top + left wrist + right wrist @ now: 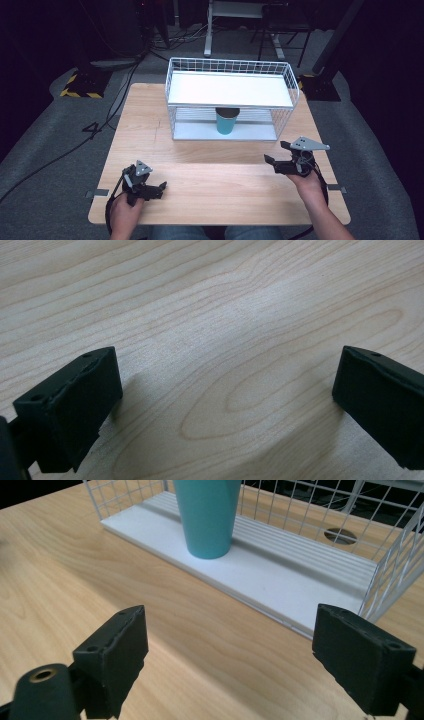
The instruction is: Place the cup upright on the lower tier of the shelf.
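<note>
Wooden table (210, 185) was seen nearest, with the left gripper (159, 189) held low over it, jaws wide and empty. The right gripper (276, 155) was also spread wide, holding nothing, pointed toward the teal cup (227, 121) standing upright on the lower shelf of the white wire rack (230, 90). Probably the cup should be approached level under the upper shelf and gripped at mid-body.

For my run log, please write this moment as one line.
left gripper: open, empty, low over light wooden table | right gripper: open, empty, facing rack | teal plastic cup: upright on lower shelf of white wire rack
</note>
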A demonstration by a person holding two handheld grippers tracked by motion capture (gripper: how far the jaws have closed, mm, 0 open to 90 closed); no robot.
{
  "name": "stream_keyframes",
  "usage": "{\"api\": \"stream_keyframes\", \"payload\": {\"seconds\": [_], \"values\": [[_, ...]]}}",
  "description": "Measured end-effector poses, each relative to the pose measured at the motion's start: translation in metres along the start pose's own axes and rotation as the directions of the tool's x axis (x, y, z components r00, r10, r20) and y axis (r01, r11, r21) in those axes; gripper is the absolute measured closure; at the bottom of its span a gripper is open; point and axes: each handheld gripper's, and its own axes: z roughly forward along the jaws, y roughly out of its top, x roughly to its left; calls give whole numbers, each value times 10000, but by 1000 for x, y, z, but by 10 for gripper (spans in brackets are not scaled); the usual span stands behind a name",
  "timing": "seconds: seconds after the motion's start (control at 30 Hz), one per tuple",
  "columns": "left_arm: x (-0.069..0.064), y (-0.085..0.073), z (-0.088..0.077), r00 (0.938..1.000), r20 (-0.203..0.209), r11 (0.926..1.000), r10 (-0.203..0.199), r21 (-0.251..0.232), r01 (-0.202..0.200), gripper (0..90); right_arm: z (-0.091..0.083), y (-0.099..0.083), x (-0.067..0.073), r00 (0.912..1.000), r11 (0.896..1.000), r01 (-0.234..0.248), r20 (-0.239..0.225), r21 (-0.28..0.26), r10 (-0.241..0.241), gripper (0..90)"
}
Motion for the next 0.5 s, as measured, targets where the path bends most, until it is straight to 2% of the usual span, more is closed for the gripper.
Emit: {"api": "stream_keyframes", "payload": {"seconds": [0.27,0.37,0.43,0.5], "values": [[0,1,1,10000,-24,10000,-32,-3,32,1,-19,-15,1,9999,10000,-3,-143,0,3,153],[0,2,2,9999,-51,9999,-97,-33,97,0,-25,-22,0,10000,9999,-18,-94,124,19,155],[-1,2,2,9999,-82,9999,-125,-44,125,1,-31,-34,-4,9997,9992,-131,-222,376,140,157],[-1,2,2,9999,-87,9999,-123,-19,123,1,-32,-37,-6,9994,9992,-195,-280,357,205,157]]}}
